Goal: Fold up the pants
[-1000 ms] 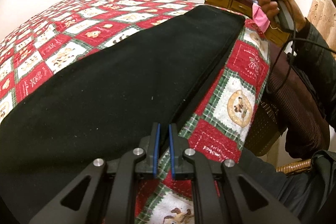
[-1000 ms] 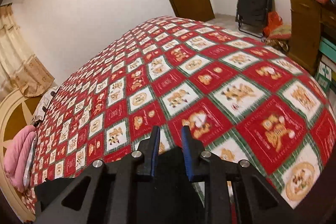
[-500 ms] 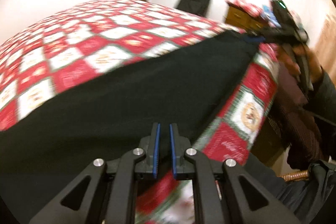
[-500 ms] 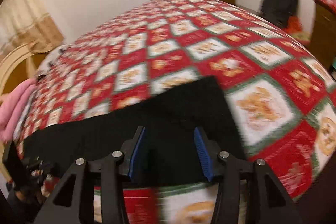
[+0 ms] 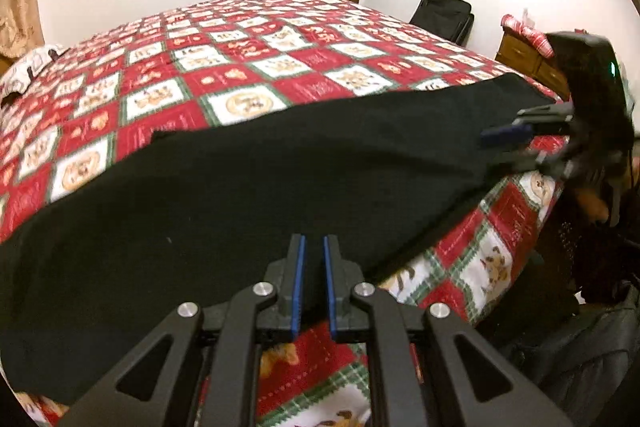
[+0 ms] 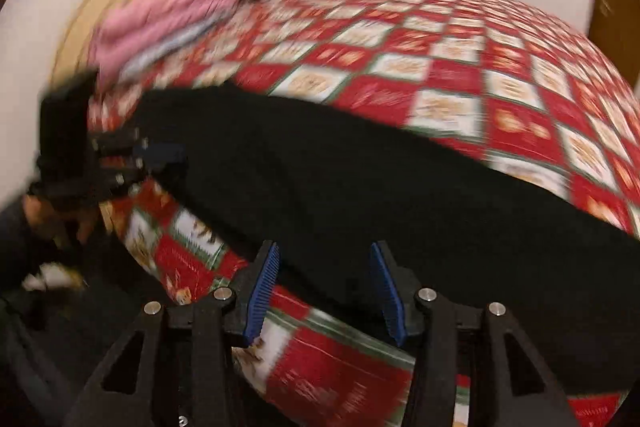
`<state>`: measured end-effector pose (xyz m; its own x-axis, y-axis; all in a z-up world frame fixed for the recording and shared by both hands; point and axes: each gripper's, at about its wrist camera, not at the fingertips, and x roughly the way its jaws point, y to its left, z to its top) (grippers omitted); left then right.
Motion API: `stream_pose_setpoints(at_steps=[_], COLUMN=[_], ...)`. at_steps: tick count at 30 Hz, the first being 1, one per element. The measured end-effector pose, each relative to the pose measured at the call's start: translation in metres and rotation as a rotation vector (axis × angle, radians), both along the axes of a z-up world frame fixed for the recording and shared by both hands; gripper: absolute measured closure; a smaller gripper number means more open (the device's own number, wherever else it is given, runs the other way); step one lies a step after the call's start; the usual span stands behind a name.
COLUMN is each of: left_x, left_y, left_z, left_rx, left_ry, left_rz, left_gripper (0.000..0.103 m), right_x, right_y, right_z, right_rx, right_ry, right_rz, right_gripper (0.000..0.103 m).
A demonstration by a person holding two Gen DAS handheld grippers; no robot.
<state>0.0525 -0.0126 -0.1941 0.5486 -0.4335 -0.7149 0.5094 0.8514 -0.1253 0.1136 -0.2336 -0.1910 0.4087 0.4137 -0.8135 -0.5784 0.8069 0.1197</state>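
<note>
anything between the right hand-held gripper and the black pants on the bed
Nothing visible. The right hand-held gripper stands open right at the near edge of the black pants, which lie flat on the red patchwork quilt. Only bare quilt shows around that edge.

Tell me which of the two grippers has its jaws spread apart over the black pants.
The right gripper: its blue pads stand wide apart at the edge of the black pants. The left gripper has its pads nearly together, with only a narrow slit between them.

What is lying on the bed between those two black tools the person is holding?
The black pants stretch from the left tool to the right tool, over the red patchwork quilt. Nothing else lies there; the left wrist view shows it best.
</note>
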Motion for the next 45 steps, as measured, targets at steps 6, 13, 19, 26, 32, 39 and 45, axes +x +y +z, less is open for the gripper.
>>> stream_pose_setpoints(at_steps=[6, 13, 19, 26, 32, 39, 45], left_x=[0.001, -0.003, 0.004, 0.018, 0.010, 0.001, 0.002], left_y=[-0.001, 0.014, 0.027, 0.029, 0.029, 0.033, 0.071], left_z=[-0.019, -0.013, 0.000, -0.012, -0.019, -0.021, 0.001], left_rx=[-0.039, -0.135, -0.163, -0.152, -0.146, -0.181, -0.213], left_ry=[0.025, 0.063, 0.028, 0.033, 0.026, 0.004, -0.102], left_rz=[-0.006, 0.013, 0.037, 0.045, 0.017, 0.005, 0.135], left_gripper=[0.091, 0.084, 0.084, 0.084, 0.082, 0.070, 0.049], right_x=[-0.009, -0.010, -0.017, 0.001, 0.056, 0.144, 0.165], right_y=[0.049, 0.044, 0.049, 0.044, 0.082, 0.154, 0.196], right_z=[-0.027, -0.019, -0.033, -0.004, 0.025, 0.007, -0.010], right_rx=[-0.135, -0.130, -0.204, -0.093, 0.139, 0.229, 0.248], right_ry=[-0.019, -0.014, 0.012, 0.100, 0.212, 0.335, 0.413], right_rz=[0.088, 0.053, 0.105, 0.169, 0.112, -0.033, -0.030], right_gripper=[0.054, 0.095, 0.096, 0.034, 0.033, 0.045, 0.045])
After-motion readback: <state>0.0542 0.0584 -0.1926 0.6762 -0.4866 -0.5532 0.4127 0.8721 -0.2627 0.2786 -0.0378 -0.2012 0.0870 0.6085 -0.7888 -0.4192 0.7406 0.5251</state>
